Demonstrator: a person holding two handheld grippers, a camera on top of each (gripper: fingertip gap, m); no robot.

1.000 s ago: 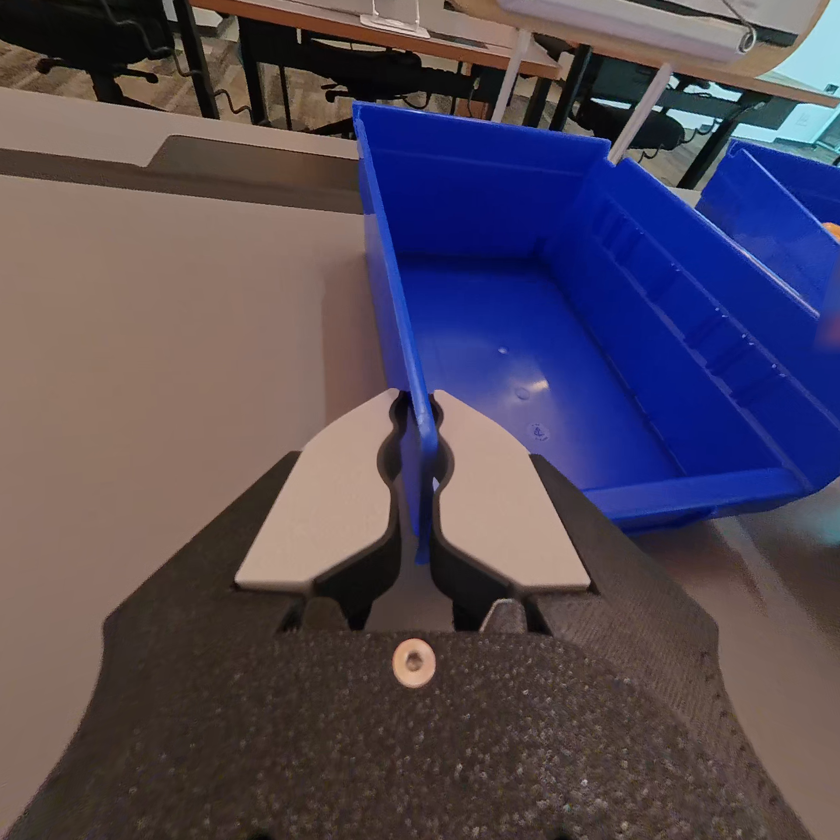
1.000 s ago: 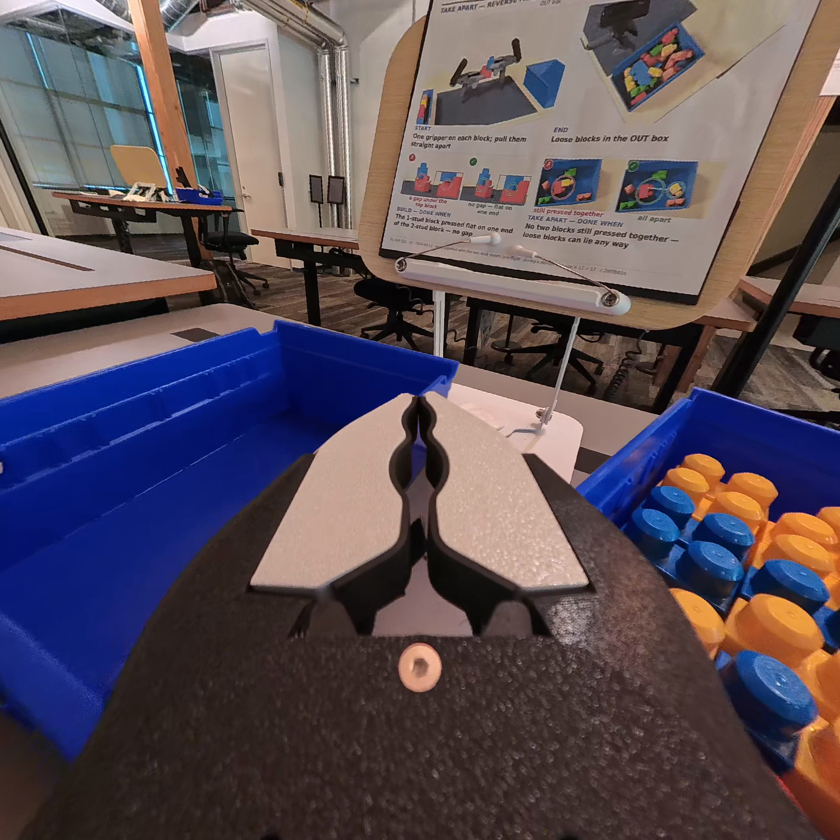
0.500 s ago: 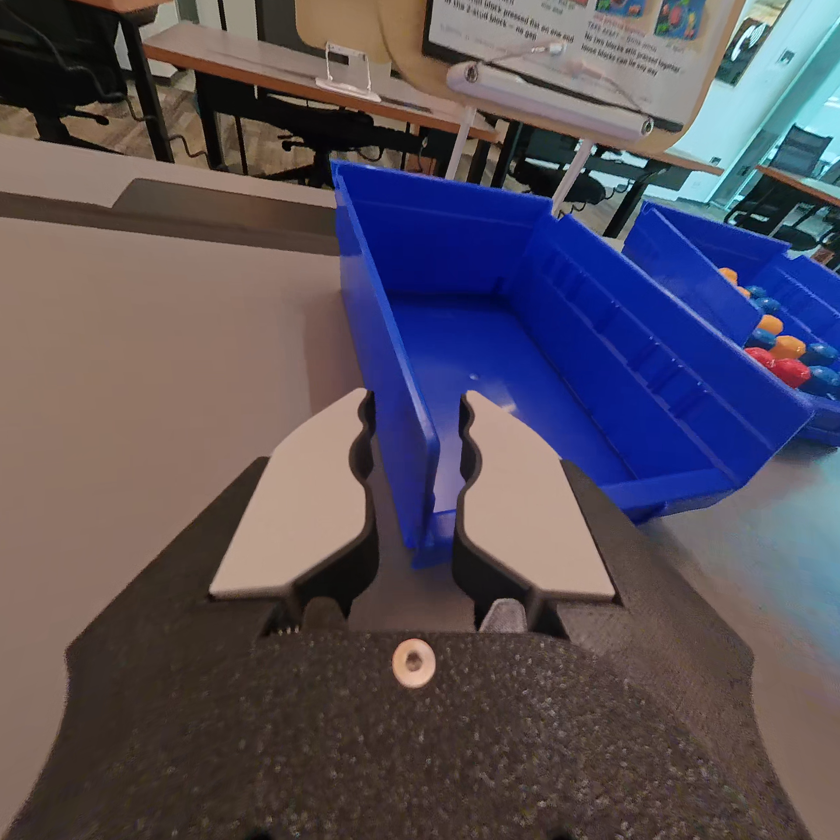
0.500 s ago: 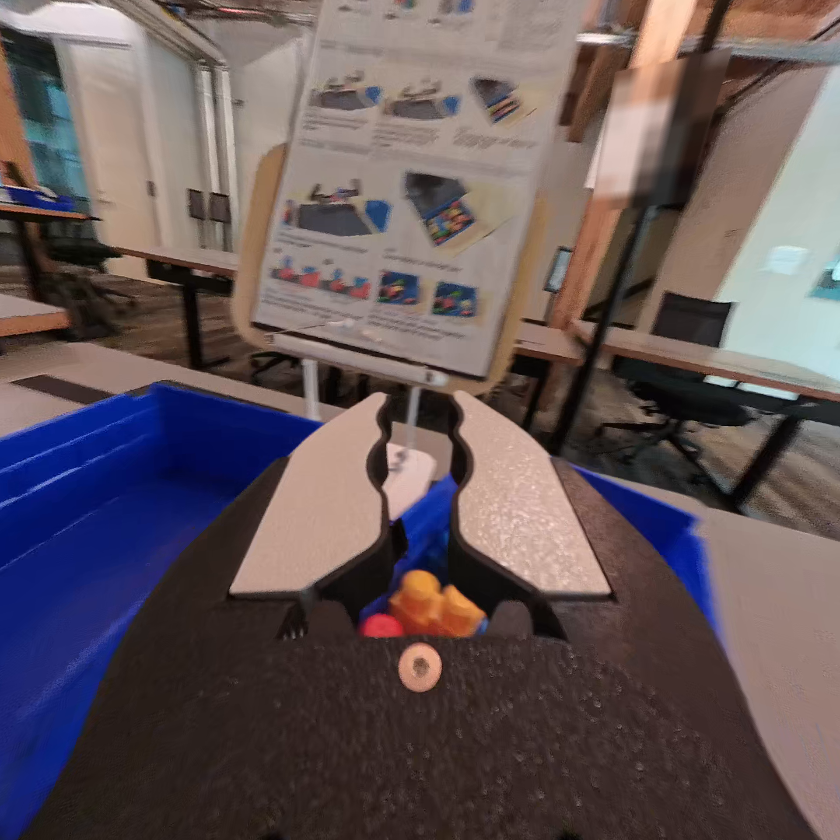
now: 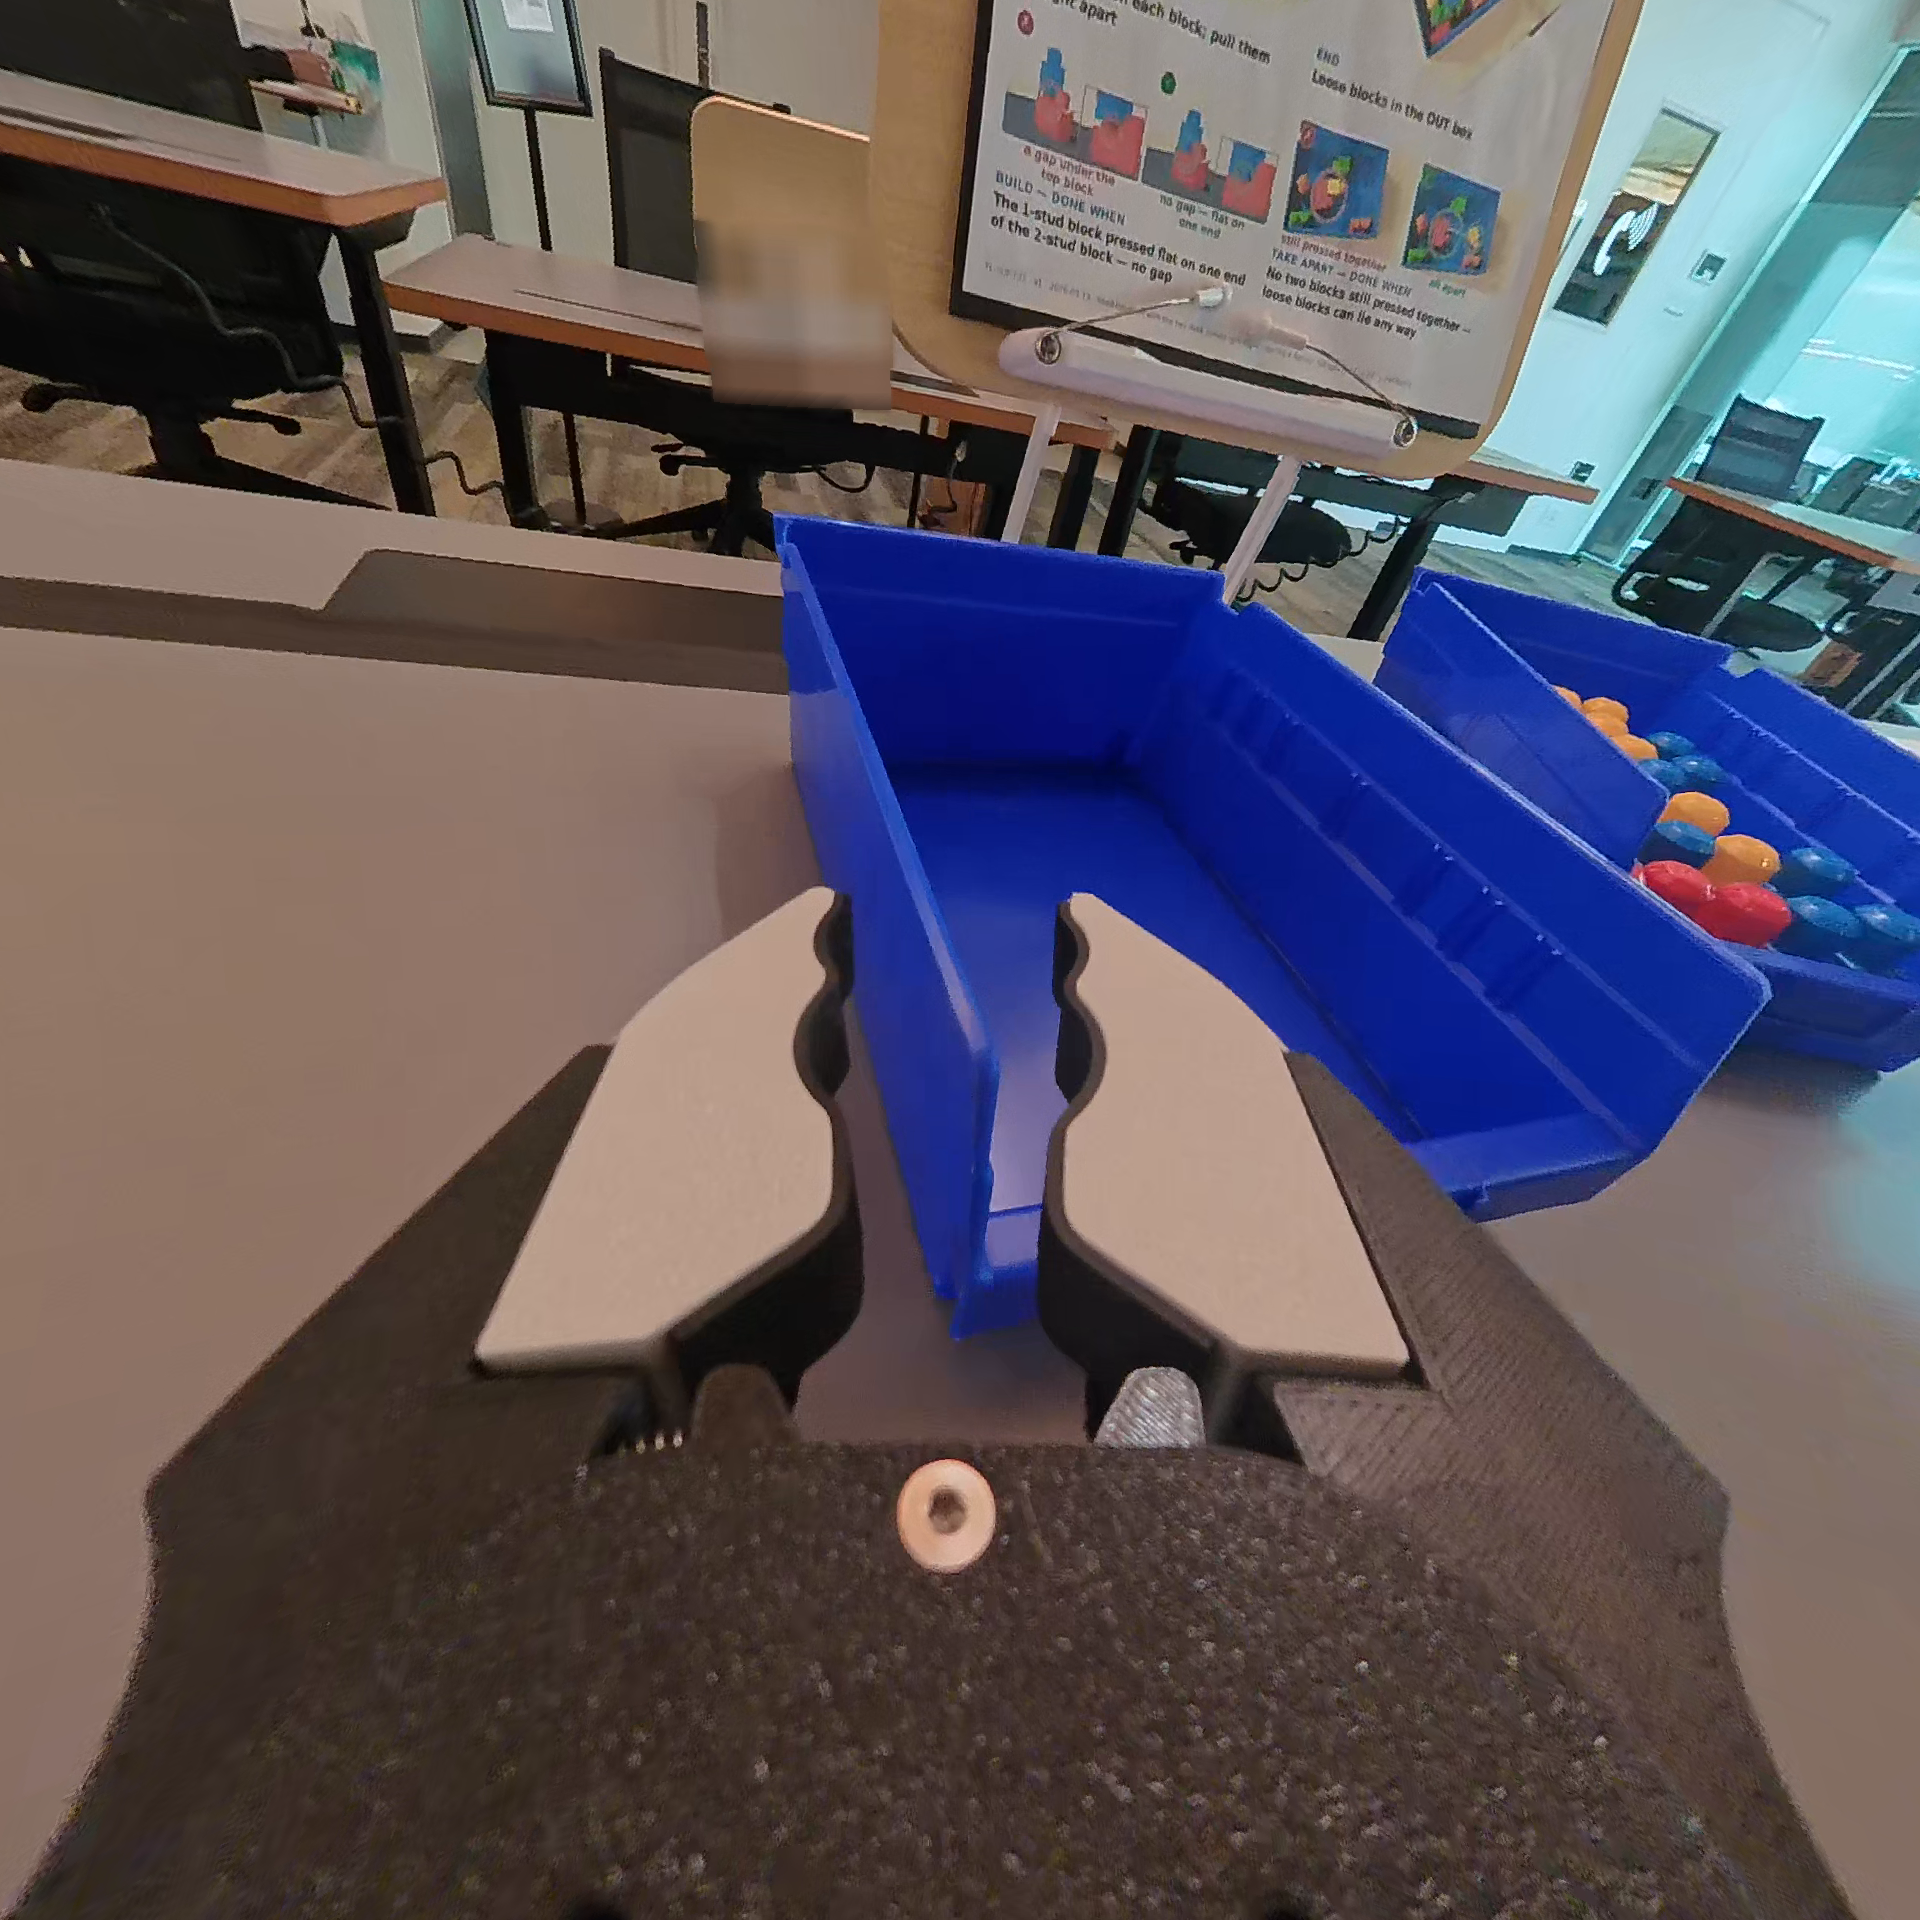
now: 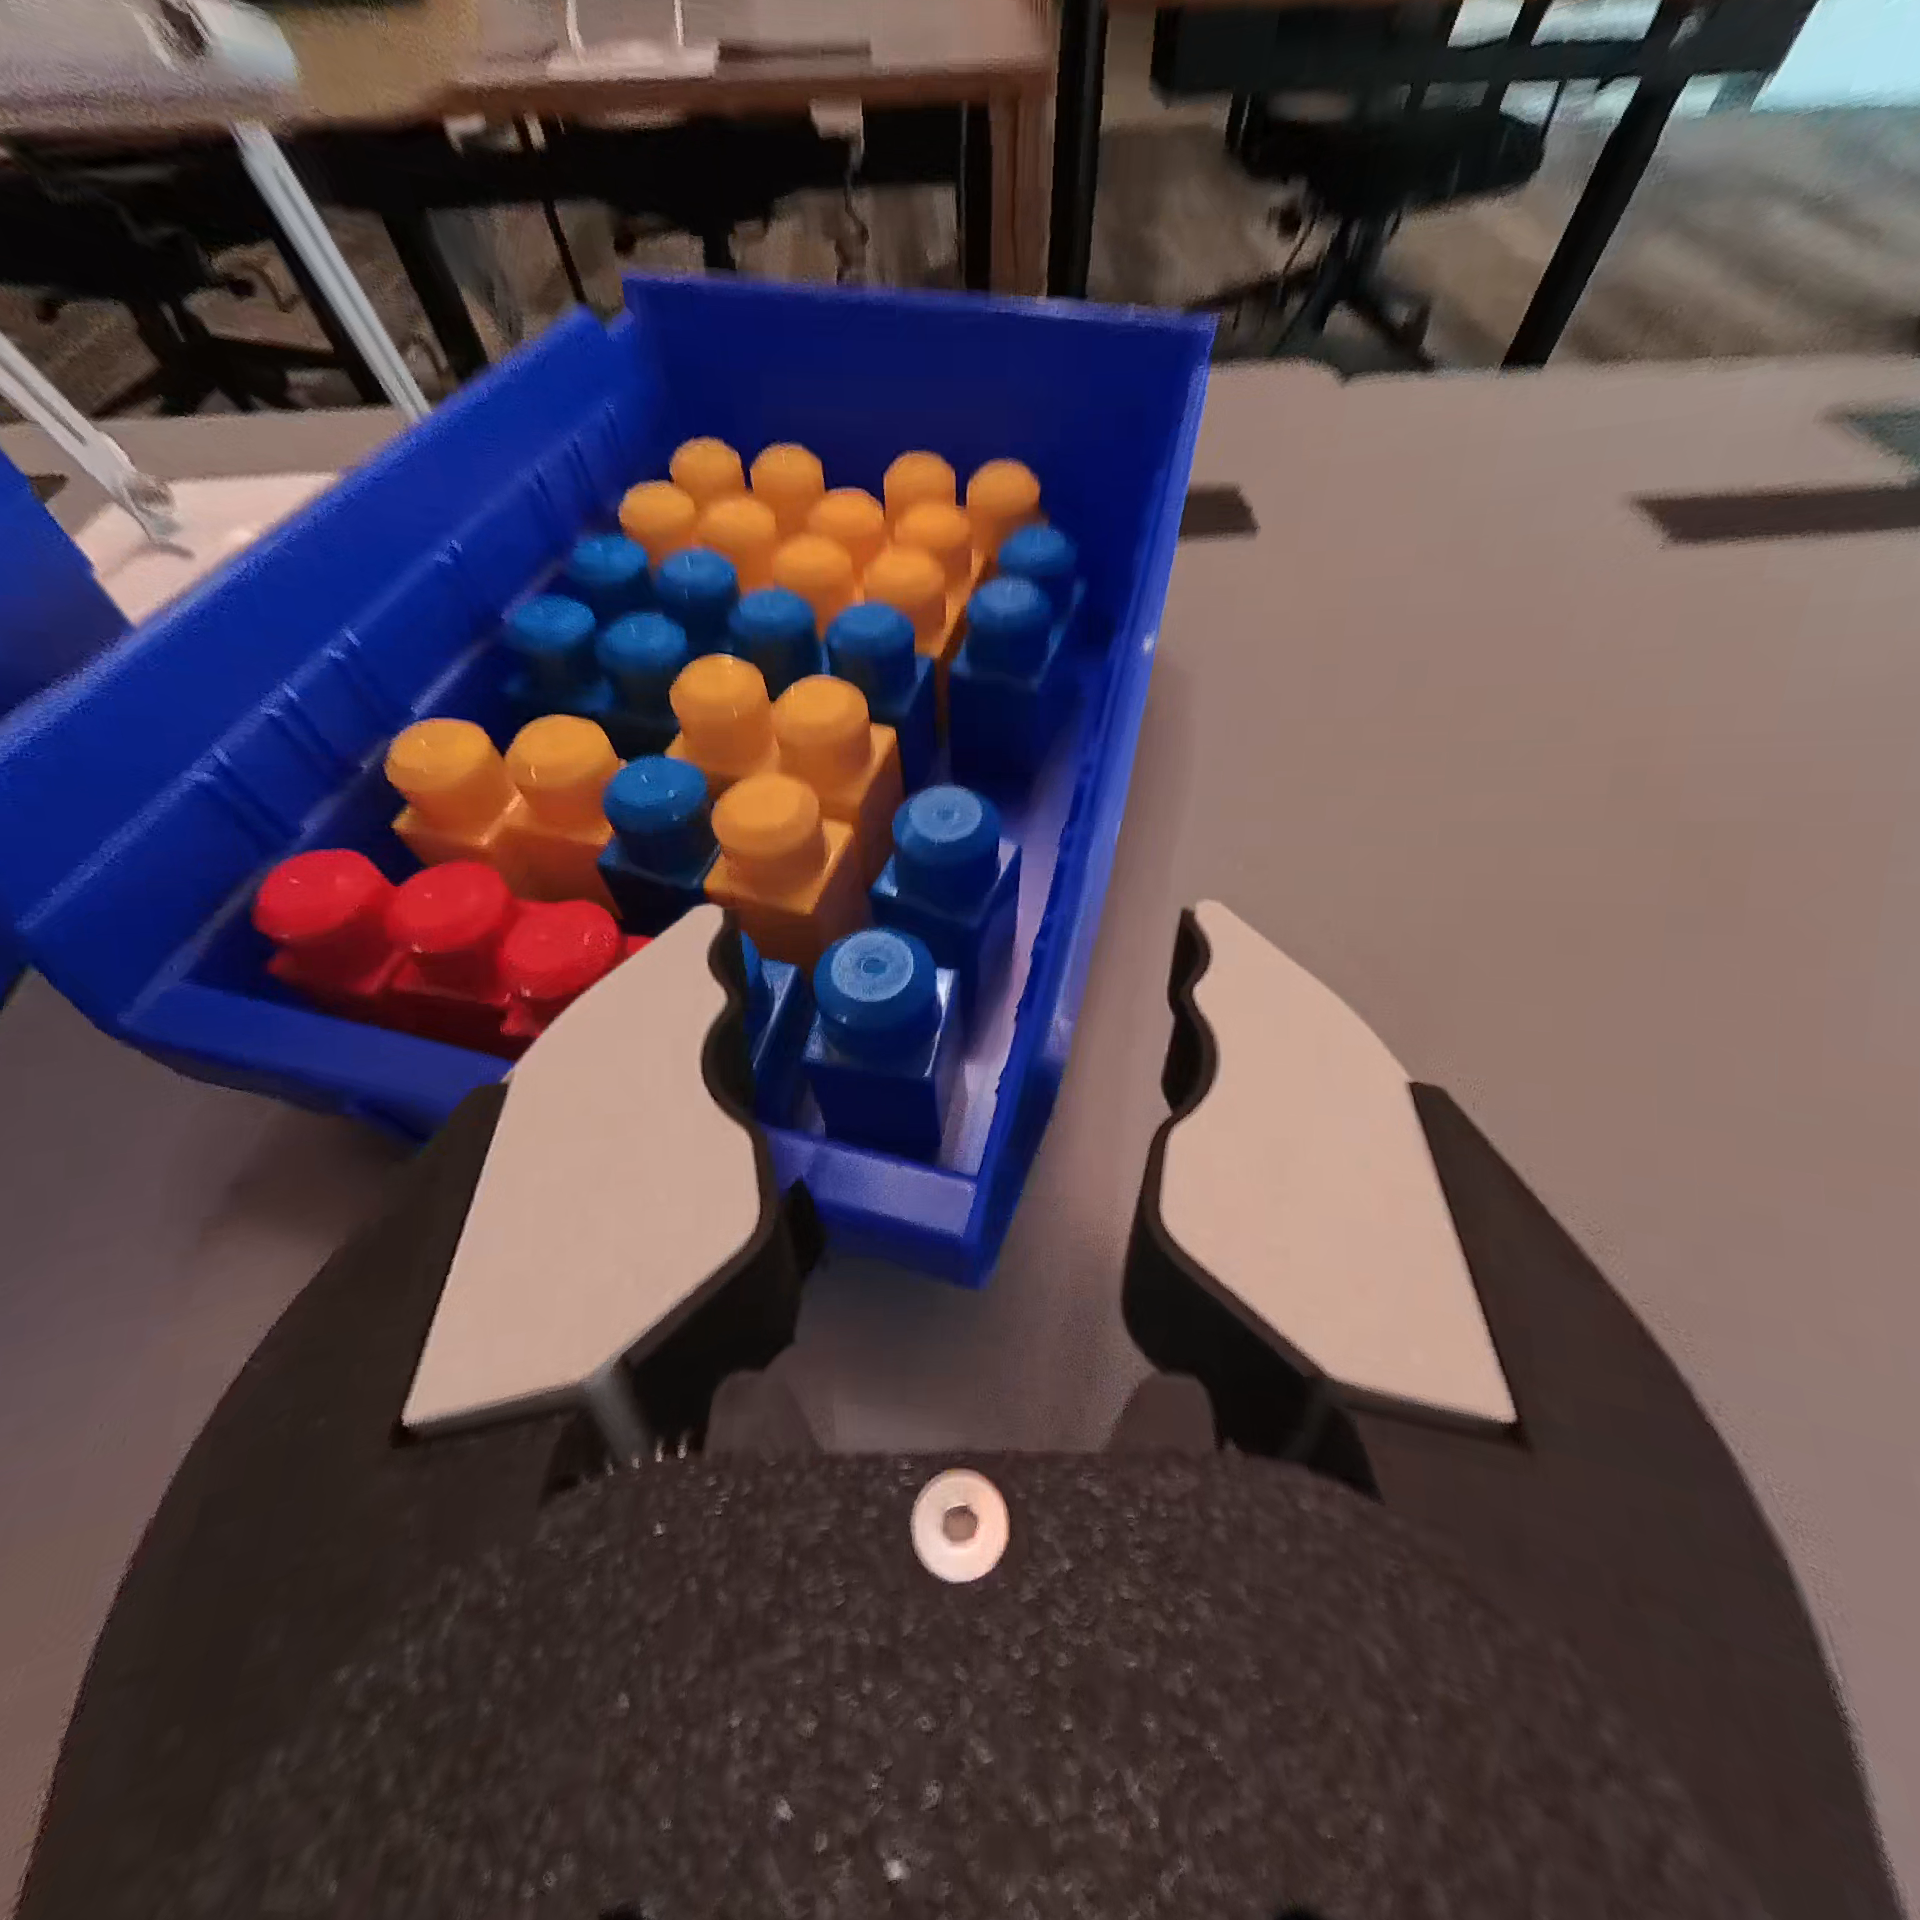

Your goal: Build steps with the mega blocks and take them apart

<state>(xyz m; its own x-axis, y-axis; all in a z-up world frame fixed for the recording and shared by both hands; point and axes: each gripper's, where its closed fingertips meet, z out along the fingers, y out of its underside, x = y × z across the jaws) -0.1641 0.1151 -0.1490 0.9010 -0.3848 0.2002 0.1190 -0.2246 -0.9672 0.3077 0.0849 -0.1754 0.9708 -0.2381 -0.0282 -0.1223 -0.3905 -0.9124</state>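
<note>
Left wrist view: left gripper [image 5: 948, 925] spread apart, straddling the near side wall of the empty blue bin [image 5: 1351, 883] without clamping it; grey table [image 5: 364, 883] beneath. Second blue bin [image 5: 1507, 727] to the right, holding mega blocks [image 5: 1725, 873].

Right wrist view: right gripper [image 6: 951, 935] wide apart, holding nothing, above the near corner of the block bin [image 6: 914, 353]. Mega blocks [image 6: 769, 665] upright inside: orange, blue and red, round studs on top, packed side by side.

Grey table [image 5: 312, 883], instruction board on stand [image 5: 1226, 187] — desks, office chairs behind.
</note>
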